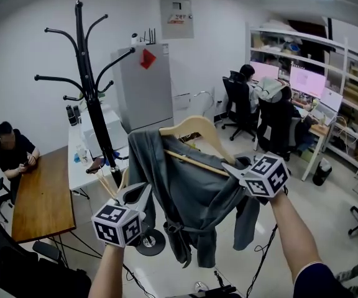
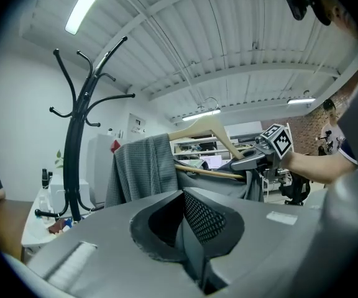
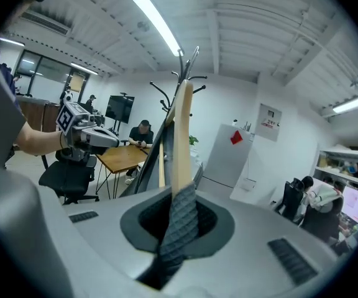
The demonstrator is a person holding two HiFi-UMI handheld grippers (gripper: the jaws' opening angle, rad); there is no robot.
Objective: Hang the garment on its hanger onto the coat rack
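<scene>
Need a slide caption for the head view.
Right claw holds a wooden hanger draped with a gray garment, near the black coat rack, not yet hung.

coat rack [image 1: 87,73] lower pole behind the garment [image 1: 191,191], hanger [image 1: 194,126] left shoulder under cloth, wall panel [image 1: 176,17] print unreadable

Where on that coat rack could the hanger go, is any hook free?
All the coat rack arms in view look bare: the upper curved ones against the white wall and the lower ones beside the grey cabinet. It gets crowded low down, where the white table behind the pole holds bottles and small items.
</scene>
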